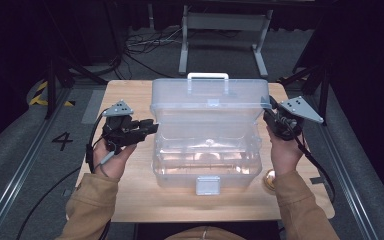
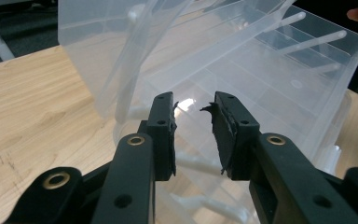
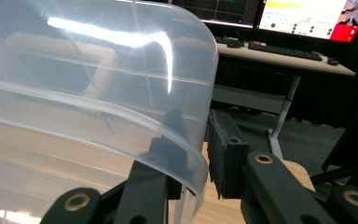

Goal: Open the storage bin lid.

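Note:
A clear plastic storage box point(image 1: 205, 155) stands in the middle of the wooden table, its lid point(image 1: 205, 97) raised upright with a white handle point(image 1: 207, 76) on top. My left gripper point(image 1: 152, 127) is level with the box's left wall and points at it. In the left gripper view its jaws point(image 2: 194, 109) stand open with nothing between the pads, and the box point(image 2: 261, 70) lies just beyond them. My right gripper point(image 1: 269, 112) is at the lid's right corner. In the right gripper view the lid's curved rim point(image 3: 98, 70) runs between its jaws point(image 3: 196, 126), one pad behind the plastic, the other outside.
The table point(image 1: 130, 195) has bare wood on both sides of the box. A small round brass-coloured thing point(image 1: 270, 179) lies by my right wrist. The box's front latch point(image 1: 207, 185) hangs toward me. A metal stand point(image 1: 225, 30) and cables are on the floor behind.

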{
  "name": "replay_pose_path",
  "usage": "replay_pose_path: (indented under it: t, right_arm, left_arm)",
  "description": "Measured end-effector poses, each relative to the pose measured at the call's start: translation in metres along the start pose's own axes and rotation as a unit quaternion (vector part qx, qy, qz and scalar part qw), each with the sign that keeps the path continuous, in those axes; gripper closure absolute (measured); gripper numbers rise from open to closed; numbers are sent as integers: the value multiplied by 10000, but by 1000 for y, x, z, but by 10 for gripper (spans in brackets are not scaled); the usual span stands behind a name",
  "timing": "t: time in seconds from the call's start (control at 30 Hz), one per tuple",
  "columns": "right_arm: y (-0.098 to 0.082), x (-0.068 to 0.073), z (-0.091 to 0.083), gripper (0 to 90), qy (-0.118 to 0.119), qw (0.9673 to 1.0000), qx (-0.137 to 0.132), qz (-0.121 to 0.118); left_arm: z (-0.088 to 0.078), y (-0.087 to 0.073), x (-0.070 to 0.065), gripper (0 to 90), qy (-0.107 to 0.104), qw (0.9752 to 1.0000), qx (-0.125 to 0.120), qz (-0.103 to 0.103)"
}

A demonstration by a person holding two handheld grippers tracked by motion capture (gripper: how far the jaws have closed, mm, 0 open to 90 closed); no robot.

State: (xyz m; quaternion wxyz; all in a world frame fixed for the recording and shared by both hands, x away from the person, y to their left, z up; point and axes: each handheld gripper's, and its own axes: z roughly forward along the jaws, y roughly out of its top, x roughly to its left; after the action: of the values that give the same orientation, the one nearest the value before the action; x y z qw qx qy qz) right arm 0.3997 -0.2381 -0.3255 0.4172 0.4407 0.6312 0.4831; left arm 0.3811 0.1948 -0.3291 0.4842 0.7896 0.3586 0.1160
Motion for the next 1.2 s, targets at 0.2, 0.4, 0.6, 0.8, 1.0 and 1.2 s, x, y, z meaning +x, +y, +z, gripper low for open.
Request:
replay_pose_path:
  t: [0.2,0.4,0.6,0.8,1.0,1.2]
  right_arm:
    - [6,-4,5,767,73,9999,148,8]
    - [11,-8,9,762,196,9993,321,1]
    - [16,-12,14,760,314,9984,465,70]
    - [19,-16,17,765,420,9974,538,240]
    - [20,-17,19,764,463,9970,569,246]
    - [20,-19,18,766,516,9965,589,308]
  left_arm:
    - [-14,-2,-7,666,-106,9999,70,82]
    - [-26,-7,-26,637,-458,9975,365,392]
    - [-24,-17,-41,608,-827,9914,770,660]
    - [-7,-28,-47,596,-1117,9824,1200,895]
    - [12,-37,-50,580,-1296,9750,1491,1014]
    - [27,-45,-50,568,-1376,9702,1684,1070]
